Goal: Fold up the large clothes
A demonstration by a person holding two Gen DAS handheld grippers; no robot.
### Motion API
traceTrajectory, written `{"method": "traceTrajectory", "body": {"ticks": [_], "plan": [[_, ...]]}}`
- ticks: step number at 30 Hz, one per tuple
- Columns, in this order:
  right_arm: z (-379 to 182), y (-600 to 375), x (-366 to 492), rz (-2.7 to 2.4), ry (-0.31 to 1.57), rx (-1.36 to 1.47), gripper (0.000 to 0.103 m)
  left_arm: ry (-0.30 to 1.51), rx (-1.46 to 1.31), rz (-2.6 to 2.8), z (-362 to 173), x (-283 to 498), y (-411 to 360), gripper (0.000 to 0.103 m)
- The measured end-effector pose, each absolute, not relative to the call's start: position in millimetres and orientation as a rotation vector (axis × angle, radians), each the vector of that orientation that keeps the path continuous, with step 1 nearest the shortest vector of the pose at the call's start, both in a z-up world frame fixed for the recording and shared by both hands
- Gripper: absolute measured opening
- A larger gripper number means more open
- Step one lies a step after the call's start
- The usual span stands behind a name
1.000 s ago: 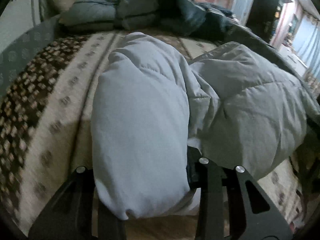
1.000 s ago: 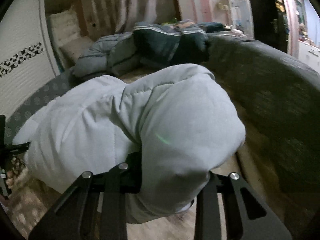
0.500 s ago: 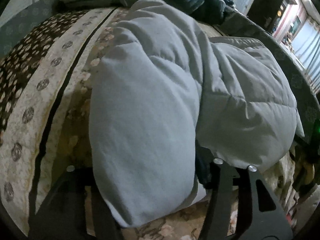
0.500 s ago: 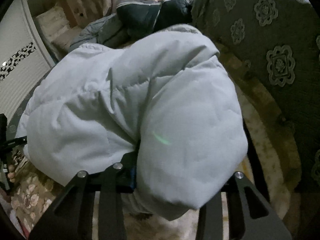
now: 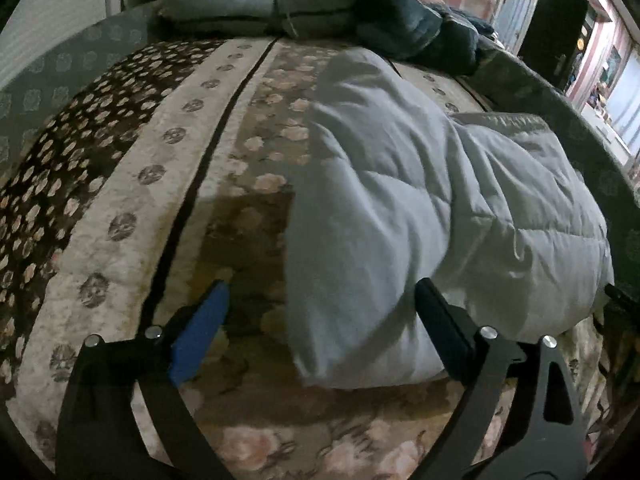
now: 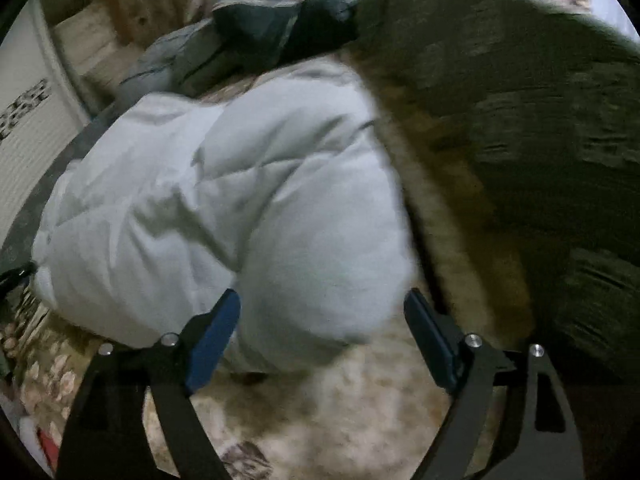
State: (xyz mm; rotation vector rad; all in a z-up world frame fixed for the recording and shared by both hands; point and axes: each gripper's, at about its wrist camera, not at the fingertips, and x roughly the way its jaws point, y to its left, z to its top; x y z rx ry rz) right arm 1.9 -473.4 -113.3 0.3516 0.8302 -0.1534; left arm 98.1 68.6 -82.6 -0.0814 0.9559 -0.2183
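A pale grey-blue quilted puffer jacket (image 5: 420,208) lies folded on the floral bedspread (image 5: 168,184). My left gripper (image 5: 320,292) is open, its jaws wide apart around the jacket's near left end, with the blue pad of its left finger showing. The jacket also shows in the right wrist view (image 6: 224,208). My right gripper (image 6: 322,304) is open, its jaws wide apart around the jacket's near right end, which lies loose on the bed.
Folded grey and dark blue jackets (image 5: 280,4) are piled at the head of the bed. A dark green flowered blanket (image 6: 520,128) runs along the right side. A white wall panel (image 6: 28,152) stands at the left.
Both grippers have opened and let go of the jacket. It has dropped flat onto the bedspread, and both grippers have drawn back a little.
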Motion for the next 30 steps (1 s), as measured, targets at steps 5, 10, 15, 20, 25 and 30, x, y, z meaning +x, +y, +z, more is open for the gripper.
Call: {"method": "traceTrajectory", "body": {"ticks": [5,10,15,20,25,30], "plan": [[-125,-494,-1,-0.36,0.899,0.386,0.087,1.003,-0.105,-0.155,-99,109,89,0.097],[-115,-472,-11,-0.403,0.902,0.305,0.087,1.023,-0.145,-0.138,-106,99,101,0.097],[-77,-415,-34,-0.354,0.83,0.244,0.1,0.98,-0.048,-0.054,-81,79,90,0.1],[-45,-356,-51,-0.31,0.778,0.275,0.101,0.896,0.054,0.001,-36,54,56,0.1],[-11,-302,-63,-0.244,0.749,0.226,0.101,0.796,0.057,-0.05,10,17,43,0.1],[7,-272,-70,-0.202,0.716,0.163,0.101,0.747,-0.048,-0.169,34,-8,52,0.1]]}}
